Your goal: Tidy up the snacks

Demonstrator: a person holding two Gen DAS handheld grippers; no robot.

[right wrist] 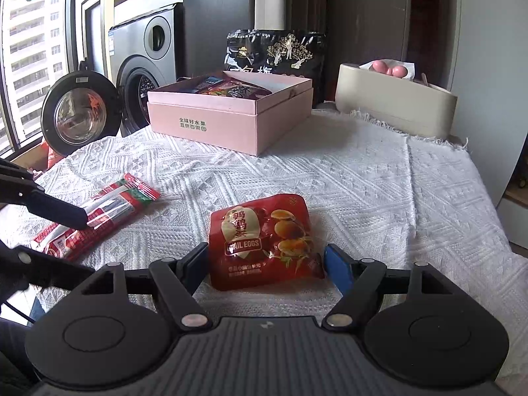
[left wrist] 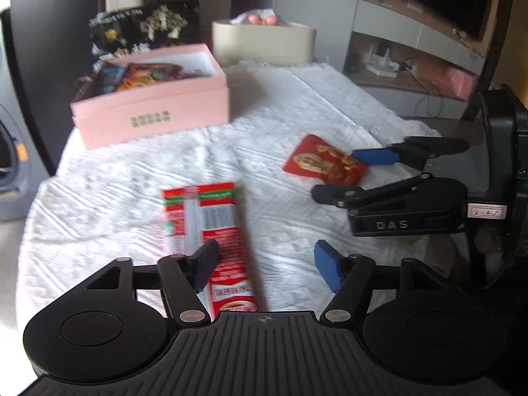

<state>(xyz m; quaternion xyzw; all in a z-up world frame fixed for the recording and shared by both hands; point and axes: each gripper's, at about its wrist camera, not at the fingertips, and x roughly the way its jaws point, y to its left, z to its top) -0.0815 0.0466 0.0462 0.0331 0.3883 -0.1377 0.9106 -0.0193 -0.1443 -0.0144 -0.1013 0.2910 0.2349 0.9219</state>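
Observation:
A long red-and-white snack packet (left wrist: 211, 227) (right wrist: 99, 217) lies on the white cloth. My left gripper (left wrist: 267, 265) (right wrist: 77, 244) is open around its near end; the left finger overlaps the packet and the right blue pad stands well clear of it. A red quail-egg pouch (right wrist: 264, 241) (left wrist: 325, 165) lies flat on the cloth between the fingers of my right gripper (right wrist: 265, 267) (left wrist: 335, 175). That gripper is open, its pads close beside the pouch's two edges. An open pink box (left wrist: 151, 122) (right wrist: 211, 125) holding several snack packs stands farther back.
A black printed bag (left wrist: 145, 29) (right wrist: 280, 49) leans behind the pink box. A beige tub (left wrist: 264, 43) (right wrist: 396, 102) with pink items sits at the back. A washing machine with its door (right wrist: 79, 112) open stands beyond the table's left edge. Shelves (left wrist: 412, 66) stand to the right.

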